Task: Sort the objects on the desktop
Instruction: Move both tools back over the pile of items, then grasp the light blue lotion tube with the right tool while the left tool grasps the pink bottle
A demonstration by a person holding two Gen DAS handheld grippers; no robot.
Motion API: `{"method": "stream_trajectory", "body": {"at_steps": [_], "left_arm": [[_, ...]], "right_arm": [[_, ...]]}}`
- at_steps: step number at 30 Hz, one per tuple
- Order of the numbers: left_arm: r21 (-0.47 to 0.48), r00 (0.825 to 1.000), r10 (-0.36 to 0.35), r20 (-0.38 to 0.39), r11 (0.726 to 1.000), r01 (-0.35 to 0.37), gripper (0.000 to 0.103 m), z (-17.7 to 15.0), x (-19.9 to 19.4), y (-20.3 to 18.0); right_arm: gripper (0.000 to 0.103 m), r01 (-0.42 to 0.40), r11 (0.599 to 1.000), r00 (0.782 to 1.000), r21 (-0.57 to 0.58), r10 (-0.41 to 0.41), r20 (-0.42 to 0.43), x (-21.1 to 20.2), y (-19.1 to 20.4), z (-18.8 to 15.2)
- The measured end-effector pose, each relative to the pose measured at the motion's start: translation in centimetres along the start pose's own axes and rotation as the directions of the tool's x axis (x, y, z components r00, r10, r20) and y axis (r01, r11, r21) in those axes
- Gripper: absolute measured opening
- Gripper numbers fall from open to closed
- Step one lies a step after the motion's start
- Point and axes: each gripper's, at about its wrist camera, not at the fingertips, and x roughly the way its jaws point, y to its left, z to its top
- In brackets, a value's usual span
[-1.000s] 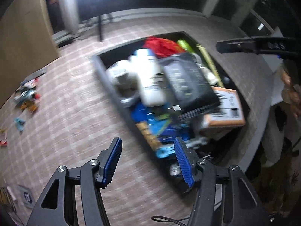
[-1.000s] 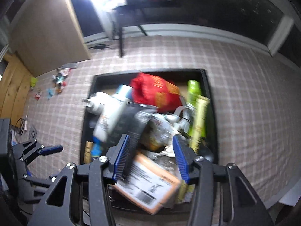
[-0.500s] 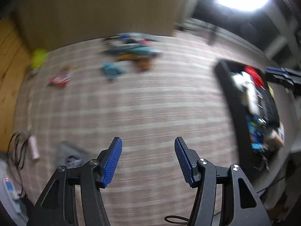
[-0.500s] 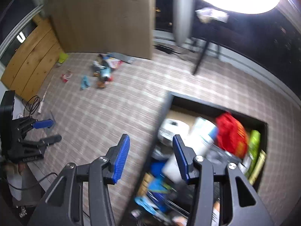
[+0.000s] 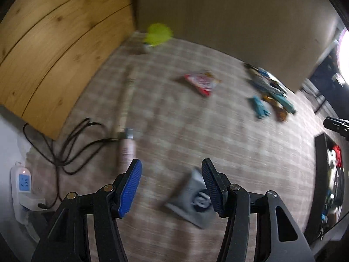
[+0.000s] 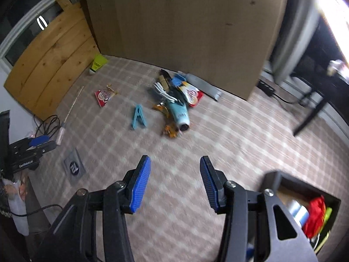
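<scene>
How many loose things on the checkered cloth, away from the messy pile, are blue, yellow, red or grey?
Blue: 1, the clothespin
Yellow: 1, the shuttlecock
Red: 1, the snack packet
Grey: 1, the numbered card
Total: 4

Both tongs (image 5: 171, 187) (image 6: 175, 182) swung off black bin (image 6: 274, 175) (now checked cloth (image 6: 218, 135) below).

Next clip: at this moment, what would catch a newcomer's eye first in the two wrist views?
The jumbled pile of small items against the cardboard panel, with a light-blue clip just left of it. Then the two open blue-padded grippers, left gripper and right gripper, both empty above the checked cloth, and the crammed black bin at lower right.
</scene>
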Motion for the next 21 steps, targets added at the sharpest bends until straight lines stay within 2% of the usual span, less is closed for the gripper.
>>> {"method": "stream_trajectory", "body": {"at_steps": [6,11,17,21], "left_arm": [[-0.062,0.999,0.027,-0.047,0.998,-0.030,0.050,0.7,2.5,3.9],[-0.047,0.996,0.033,-0.086,0.998,-0.037,0.049,0.8,4.3,4.1],[-0.033,0.990,0.052,-0.134,0.998,-0.057,0.036,1.3,6.6,3.5],[-0.032,0.988,0.058,-0.143,0.998,-0.063,0.027,1.2,7.5,3.1]], "right_arm": [[0.044,0.020,1.000,0.996,0.000,-0.020,-0.090,5.7,0.1,3.8],[0.044,0.009,1.000,0.988,-0.013,-0.011,-0.157,9.1,-0.2,5.5],[0.044,0.006,0.998,0.981,-0.056,-0.017,-0.193,11.1,0.6,6.7],[0.044,-0.009,0.999,0.974,-0.039,0.000,-0.225,12.1,-0.1,6.8]]}}
